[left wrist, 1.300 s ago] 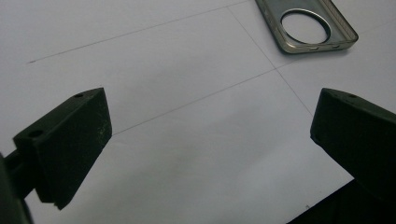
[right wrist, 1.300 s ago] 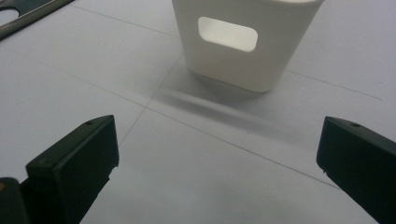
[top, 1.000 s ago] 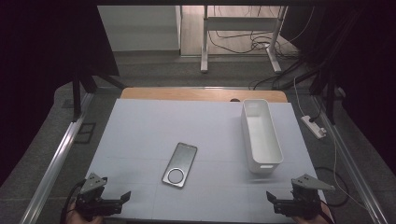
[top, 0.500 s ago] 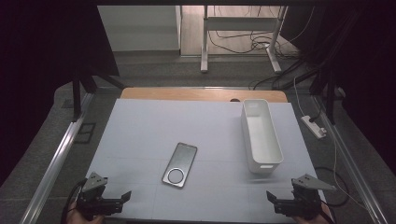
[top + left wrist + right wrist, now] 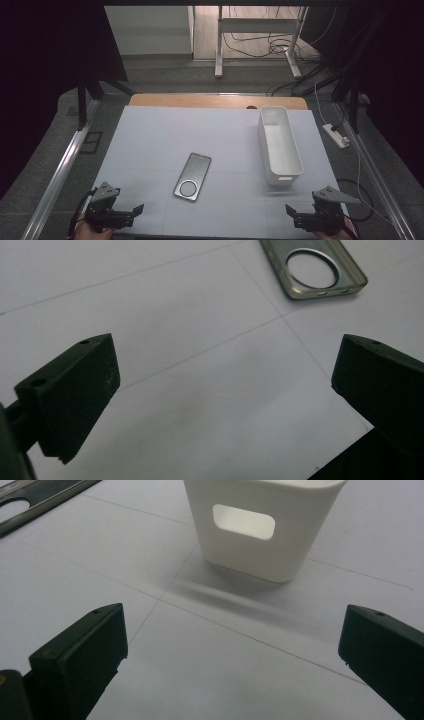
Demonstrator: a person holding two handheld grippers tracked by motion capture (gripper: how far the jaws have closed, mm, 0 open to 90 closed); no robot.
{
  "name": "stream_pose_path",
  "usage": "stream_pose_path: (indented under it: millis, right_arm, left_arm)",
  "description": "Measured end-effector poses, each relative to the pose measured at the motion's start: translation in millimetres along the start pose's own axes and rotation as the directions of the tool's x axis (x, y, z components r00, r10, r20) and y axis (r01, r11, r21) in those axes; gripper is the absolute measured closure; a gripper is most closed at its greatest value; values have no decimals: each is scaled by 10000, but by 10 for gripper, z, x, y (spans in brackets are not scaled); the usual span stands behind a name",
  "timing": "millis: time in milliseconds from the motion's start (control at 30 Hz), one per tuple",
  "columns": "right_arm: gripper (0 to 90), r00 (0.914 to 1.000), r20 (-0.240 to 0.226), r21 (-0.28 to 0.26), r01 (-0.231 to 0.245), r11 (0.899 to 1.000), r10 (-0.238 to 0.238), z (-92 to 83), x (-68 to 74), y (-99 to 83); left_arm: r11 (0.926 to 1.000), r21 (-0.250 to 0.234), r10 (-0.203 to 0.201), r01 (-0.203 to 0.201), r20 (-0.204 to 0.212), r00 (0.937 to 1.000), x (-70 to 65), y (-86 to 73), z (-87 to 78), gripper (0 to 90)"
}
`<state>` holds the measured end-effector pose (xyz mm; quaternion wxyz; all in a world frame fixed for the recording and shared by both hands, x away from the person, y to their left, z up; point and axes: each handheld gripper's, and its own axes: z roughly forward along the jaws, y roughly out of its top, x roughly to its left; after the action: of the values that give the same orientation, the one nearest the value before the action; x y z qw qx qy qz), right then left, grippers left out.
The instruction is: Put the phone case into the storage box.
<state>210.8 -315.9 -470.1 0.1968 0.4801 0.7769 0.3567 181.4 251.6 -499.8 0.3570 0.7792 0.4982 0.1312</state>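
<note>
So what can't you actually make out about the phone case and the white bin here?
- Phone case: far end cut off by the left gripper view's top edge.
- White bin: inside hidden by its near wall, right gripper view.
- Case material: too small in the high view.

A table [image 5: 150, 135] covered in pale sheeting with faint grid lines fills the middle of the high view. Lying flat near its centre is what looks like a metal phone case [image 5: 192, 176]; a long white bin [image 5: 279, 145] stands right of centre.
</note>
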Motion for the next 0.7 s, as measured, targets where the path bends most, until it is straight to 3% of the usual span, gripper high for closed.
stream_pose_path:
  millis: [700]
  right_arm:
    - [0, 9999, -95, 19, 73, 10000, -73, 9, 4, 7]
  left_arm:
    - [9998, 21, 207, -209, 791, 9967, 10, 217, 149, 1]
